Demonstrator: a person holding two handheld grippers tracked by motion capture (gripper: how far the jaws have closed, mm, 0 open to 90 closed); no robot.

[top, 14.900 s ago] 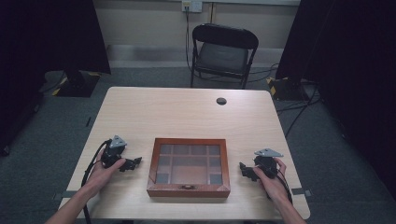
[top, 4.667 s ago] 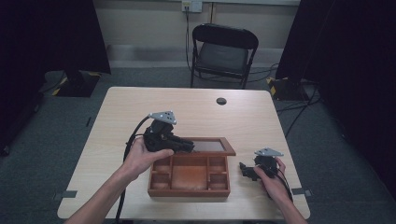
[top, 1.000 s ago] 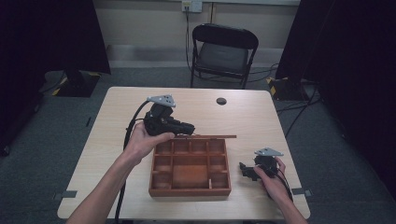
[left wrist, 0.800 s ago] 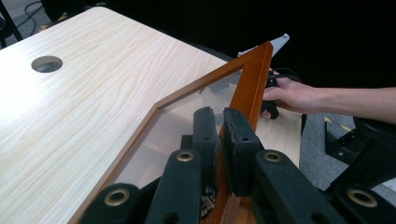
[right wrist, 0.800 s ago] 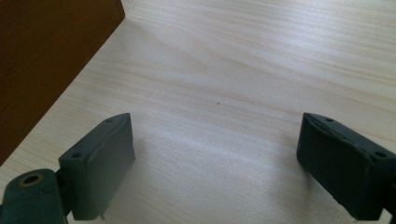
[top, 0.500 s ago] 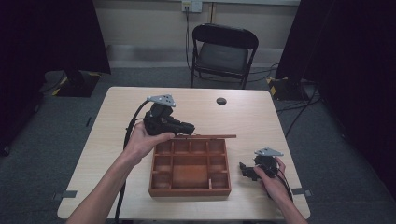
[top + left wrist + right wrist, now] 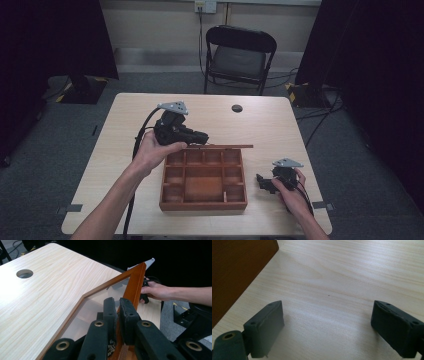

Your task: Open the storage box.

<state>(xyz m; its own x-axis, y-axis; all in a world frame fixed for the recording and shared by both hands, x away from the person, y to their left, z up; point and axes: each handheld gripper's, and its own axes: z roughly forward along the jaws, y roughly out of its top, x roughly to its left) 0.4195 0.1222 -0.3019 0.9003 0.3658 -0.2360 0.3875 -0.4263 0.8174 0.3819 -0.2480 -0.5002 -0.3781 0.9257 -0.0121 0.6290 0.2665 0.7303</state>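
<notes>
Lid: I see the glass-paned lid point(image 7: 110, 293) of the wooden box point(image 7: 204, 181) swung up and standing open along the box's far edge; from the high view I see it edge-on as a thin brown strip point(image 7: 220, 146).
Lid and left jaws: in the left gripper view the lid's wooden frame runs straight between my two black jaws, one pad on the glass side, the other on the outer side, both pressed against it.
Left gripper: my left gripper point(image 7: 200, 138) is clamped tight on the lid's frame near its left end, held above the box's far left corner, its cable trailing back along my forearm.
Box: it sits on the table point(image 7: 125, 125) near the front edge, about midway between my hands, with small compartments around a larger middle one; I cannot tell whether anything lies in them.
Right gripper: my right gripper point(image 7: 263, 183) rests on the table just to the right of the box, apart from it, pointing toward its right wall.
Right jaws: spread wide in the right gripper view, with only bare tabletop between the pads point(image 7: 264, 327); they hold nothing. The box's brown side point(image 7: 234, 270) fills the upper left corner there.
Beyond: a round cable hole point(image 7: 237, 108) near the table's far edge, and a black folding chair point(image 7: 239, 55) behind the table.
</notes>
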